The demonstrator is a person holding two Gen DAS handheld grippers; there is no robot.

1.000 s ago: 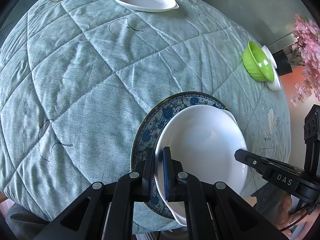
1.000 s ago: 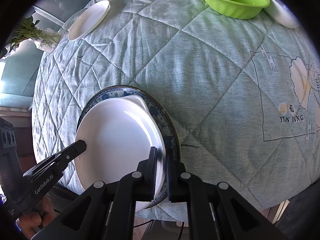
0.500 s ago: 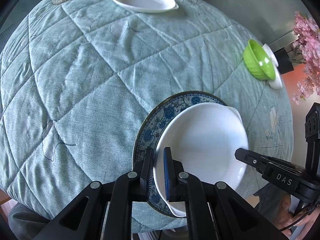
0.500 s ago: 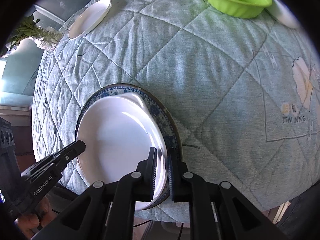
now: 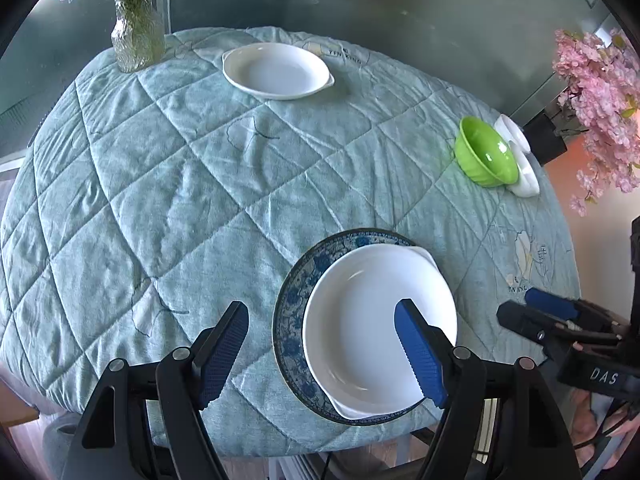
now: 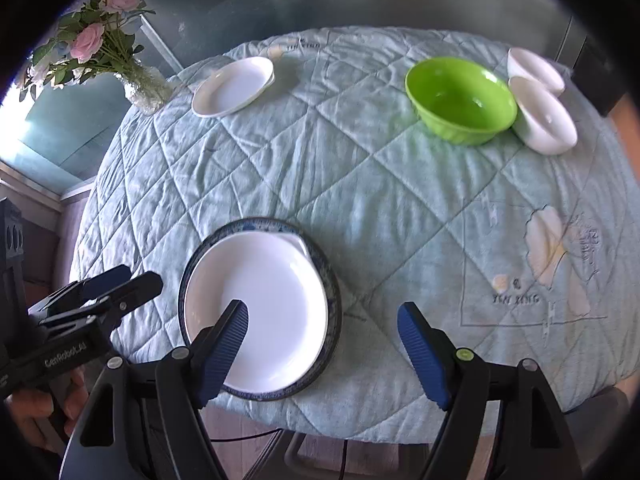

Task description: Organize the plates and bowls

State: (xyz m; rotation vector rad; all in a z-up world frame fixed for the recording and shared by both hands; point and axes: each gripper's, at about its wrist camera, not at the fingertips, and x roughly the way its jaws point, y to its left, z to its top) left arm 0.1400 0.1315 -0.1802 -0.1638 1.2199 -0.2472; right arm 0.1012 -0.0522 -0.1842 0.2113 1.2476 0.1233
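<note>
Left wrist view: left gripper [image 5: 326, 354] is held with fingers wide apart, nothing gripped, above the near table edge. Right gripper [image 6: 322, 354] is likewise spread and empty. A white eared dish [image 5: 380, 330] is seated inside the blue-patterned plate [image 5: 292, 304], stack near the front edge of the quilted cloth [image 5: 180, 184]. A second white dish [image 5: 278, 70] is seen at the far side; green bowl [image 6: 460, 100] touches two small white bowls [image 6: 544, 120] at far right. Glazed ware is judged stiff, slick, breakable, moderately heavy. Rim pinch at the ear tab is advised for the far dish; soft cloth may be snagged if slid.
</note>
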